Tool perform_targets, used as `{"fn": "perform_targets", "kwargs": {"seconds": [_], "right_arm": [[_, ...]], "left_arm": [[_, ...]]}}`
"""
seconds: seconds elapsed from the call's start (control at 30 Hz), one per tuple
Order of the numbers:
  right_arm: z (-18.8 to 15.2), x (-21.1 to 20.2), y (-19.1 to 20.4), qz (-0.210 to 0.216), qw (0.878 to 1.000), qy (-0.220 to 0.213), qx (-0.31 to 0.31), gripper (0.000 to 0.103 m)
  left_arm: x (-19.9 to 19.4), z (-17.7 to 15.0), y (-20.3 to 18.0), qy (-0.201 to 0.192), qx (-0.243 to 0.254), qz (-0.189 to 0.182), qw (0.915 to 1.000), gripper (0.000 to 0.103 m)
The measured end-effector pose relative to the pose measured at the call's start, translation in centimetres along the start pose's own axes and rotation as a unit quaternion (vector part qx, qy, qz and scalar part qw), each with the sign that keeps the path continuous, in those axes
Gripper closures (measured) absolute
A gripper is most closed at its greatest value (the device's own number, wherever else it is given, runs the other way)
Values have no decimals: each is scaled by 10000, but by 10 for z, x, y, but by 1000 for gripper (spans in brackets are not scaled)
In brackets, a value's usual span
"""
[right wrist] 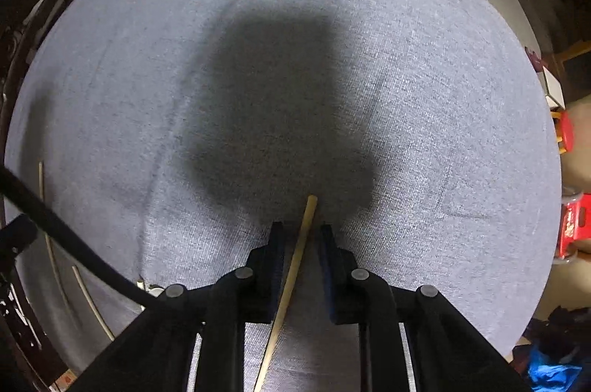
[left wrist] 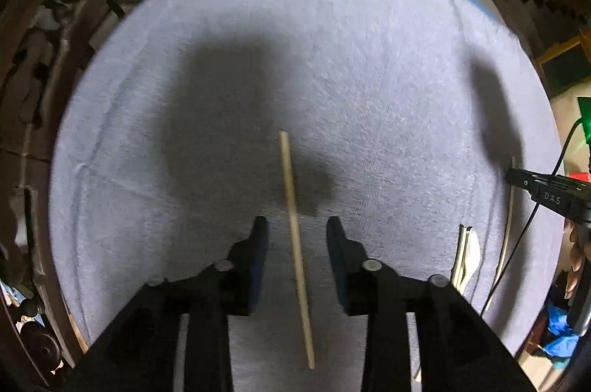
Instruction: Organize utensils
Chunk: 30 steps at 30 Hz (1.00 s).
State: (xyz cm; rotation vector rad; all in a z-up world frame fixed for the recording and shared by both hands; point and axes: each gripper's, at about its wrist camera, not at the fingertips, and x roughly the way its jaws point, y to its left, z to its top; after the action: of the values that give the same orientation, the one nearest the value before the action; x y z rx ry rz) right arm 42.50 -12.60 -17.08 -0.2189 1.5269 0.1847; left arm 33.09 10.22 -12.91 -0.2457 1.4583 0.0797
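My left tool [left wrist: 297, 226] points straight down with its jaws parted, and a chopstick [left wrist: 295, 226] lies between them on the cloth [left wrist: 369, 78], clear of both pads, so that tool is released and grips nothing. My right tool [right wrist: 302, 231] also points down, jaws narrower, with a second chopstick [right wrist: 295, 266] running up between the pads; I see a sliver of gap on each side, so I read it as loose rather than clenched, though the fit is close. Both sticks look like pale wood or bamboo: light, stiff, thin, and round enough to roll or slip when pinched. I judge the best hold is near the middle of the length, pads square across the shaft, so the stick does not swing; a grip near a tip would let it pivot. The soft cloth over the surface gives a little, which should help the pads get under and around so thin a thing. Farther out in the left view, toward the right edge, a white spoon [left wrist: 471, 253] lies beside more sticks [left wrist: 508, 237], well apart from my left tool. The right tool's body shows there too, and the only writing I can read is "DAS" [left wrist: 552, 199] on its black housing.
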Motion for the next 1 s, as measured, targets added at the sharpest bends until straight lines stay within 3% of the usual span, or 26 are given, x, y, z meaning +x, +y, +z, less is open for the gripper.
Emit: {"fn": "perform_targets", "kwargs": {"seconds": [0.07, 0.33, 0.37, 0.43, 0.47, 0.63, 1.0], "right_arm": [[0, 1, 2, -11, 10000, 29, -81, 93], [24, 5, 25, -45, 9995, 98, -286, 97], [24, 5, 24, -24, 9996, 90, -276, 97], [21, 5, 26, -39, 9995, 74, -302, 97], [19, 4, 24, -61, 9994, 58, -330, 98], [6, -3, 12, 76, 9996, -101, -269, 98], [-29, -27, -26, 904, 9919, -850, 274, 98]], "left_arm": [[7, 5, -4, 200, 9, 189, 9996, 69], [30, 15, -17, 526, -62, 528, 9972, 71], [31, 16, -20, 473, -24, 631, 9969, 74], [34, 17, -29, 477, 47, 638, 9968, 95], [34, 17, -30, 481, 70, 635, 9968, 96], [34, 12, -34, 308, 119, 594, 9977, 99], [0, -26, -22, -447, 17, 216, 9988, 99]]}}
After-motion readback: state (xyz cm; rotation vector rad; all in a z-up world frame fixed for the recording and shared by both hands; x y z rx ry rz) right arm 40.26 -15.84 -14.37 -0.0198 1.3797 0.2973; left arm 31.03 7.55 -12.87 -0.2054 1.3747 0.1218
